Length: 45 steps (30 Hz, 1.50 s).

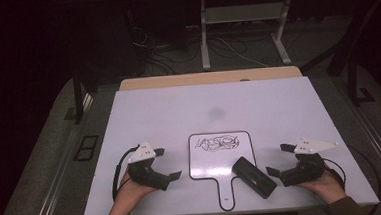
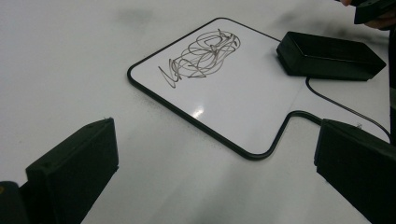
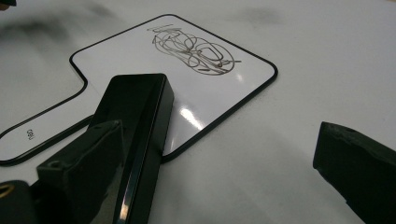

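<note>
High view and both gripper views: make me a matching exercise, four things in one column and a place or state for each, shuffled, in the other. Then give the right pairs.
Things
1. paddle-shaped whiteboard
2. black eraser block
3. left gripper
4. right gripper

Places or states
A. lies across the board's lower right corner
B. open, beside the board's left edge
C. open, just right of the eraser
D. lies flat on the white table, dark scribble near its far edge

Pairs: 1-D, 2-A, 3-B, 4-C

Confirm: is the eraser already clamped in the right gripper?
No, the right gripper is open and the black eraser lies free across the small whiteboard's corner.
</note>
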Tool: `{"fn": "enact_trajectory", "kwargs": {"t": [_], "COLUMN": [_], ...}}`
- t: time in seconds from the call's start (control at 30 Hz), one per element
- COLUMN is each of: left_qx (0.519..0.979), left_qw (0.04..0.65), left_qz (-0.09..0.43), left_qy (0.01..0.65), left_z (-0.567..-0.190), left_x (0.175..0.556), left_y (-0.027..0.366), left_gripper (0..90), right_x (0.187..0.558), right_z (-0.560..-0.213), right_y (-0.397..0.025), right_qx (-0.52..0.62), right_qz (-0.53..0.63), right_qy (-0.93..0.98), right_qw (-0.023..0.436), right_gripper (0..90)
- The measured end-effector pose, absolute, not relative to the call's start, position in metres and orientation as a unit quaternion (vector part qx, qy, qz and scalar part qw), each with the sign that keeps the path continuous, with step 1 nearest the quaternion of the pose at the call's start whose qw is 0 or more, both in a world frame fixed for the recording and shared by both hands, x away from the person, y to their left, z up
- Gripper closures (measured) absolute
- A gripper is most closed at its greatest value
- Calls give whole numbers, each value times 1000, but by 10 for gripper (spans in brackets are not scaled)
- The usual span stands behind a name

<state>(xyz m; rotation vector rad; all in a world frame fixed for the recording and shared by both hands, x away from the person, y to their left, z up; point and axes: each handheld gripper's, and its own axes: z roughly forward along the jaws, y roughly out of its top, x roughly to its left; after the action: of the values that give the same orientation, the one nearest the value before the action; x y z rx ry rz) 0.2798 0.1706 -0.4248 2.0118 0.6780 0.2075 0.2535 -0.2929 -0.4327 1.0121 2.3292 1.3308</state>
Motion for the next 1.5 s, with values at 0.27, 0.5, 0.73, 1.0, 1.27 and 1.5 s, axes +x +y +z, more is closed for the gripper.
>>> {"fn": "enact_trajectory", "kwargs": {"t": [0.27, 0.5, 0.73, 1.0, 1.27, 1.5], "left_qx": [827, 827, 827, 828, 829, 828], "left_qw": [481, 480, 481, 480, 480, 480], "left_qz": [82, 80, 79, 77, 77, 77], "left_qy": [279, 282, 279, 279, 278, 279], "left_z": [-426, -426, -427, -428, -429, -429], "left_x": [279, 279, 276, 277, 277, 277], "left_y": [170, 170, 171, 171, 171, 171], "left_gripper": [0, 0, 0, 0, 0, 0], "right_x": [254, 254, 253, 252, 250, 249], "right_z": [-432, -430, -425, -420, -417, -417], "right_y": [-293, -294, -288, -280, -273, -264], "right_qx": [352, 356, 357, 348, 341, 339], "right_qz": [457, 454, 451, 447, 441, 430], "right_qy": [806, 807, 809, 817, 824, 831], "right_qw": [134, 126, 118, 109, 105, 97], "right_gripper": [10, 10, 10, 10, 11, 11]}}
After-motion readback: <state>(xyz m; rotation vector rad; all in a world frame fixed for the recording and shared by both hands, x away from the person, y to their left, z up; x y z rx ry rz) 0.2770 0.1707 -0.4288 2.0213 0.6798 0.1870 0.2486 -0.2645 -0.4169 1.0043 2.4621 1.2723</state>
